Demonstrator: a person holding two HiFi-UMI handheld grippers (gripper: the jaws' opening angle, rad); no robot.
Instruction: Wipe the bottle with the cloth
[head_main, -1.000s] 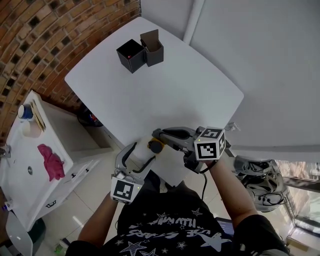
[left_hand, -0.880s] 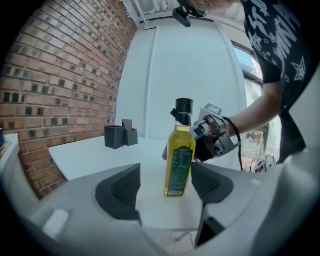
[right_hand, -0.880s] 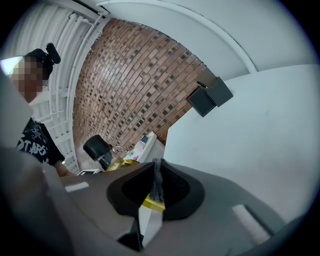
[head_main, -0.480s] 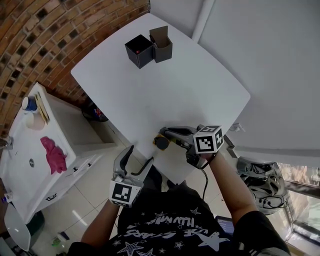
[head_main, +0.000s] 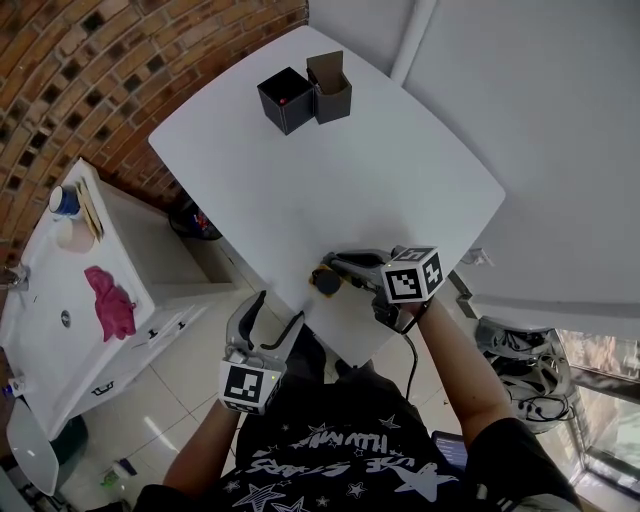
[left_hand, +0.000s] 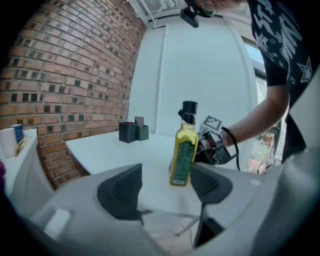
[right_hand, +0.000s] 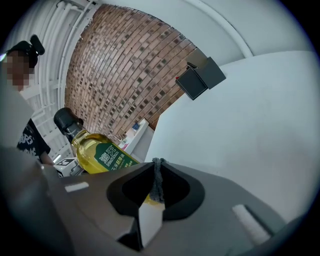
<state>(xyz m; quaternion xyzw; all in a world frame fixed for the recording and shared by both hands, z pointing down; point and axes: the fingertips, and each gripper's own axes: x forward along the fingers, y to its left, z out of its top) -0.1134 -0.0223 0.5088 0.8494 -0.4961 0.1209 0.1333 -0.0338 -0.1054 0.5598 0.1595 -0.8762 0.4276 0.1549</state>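
The oil bottle (left_hand: 183, 150) stands upright at the near edge of the white table (head_main: 400, 160), just left of the right gripper (right_hand: 158, 165), which is pinched on a thin grey cloth (right_hand: 158, 182), while the farther left gripper (left_hand: 167, 186), off the table, has its jaws apart and closing on nothing.

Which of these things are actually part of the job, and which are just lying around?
In use: oil bottle; grey cloth, pinched in the right gripper.
Lying about: black box; box with raised flap; pink rag.

Yellow bottle (left_hand: 183, 150) upright, black cap, grey cloth (right_hand: 158, 181) pinched
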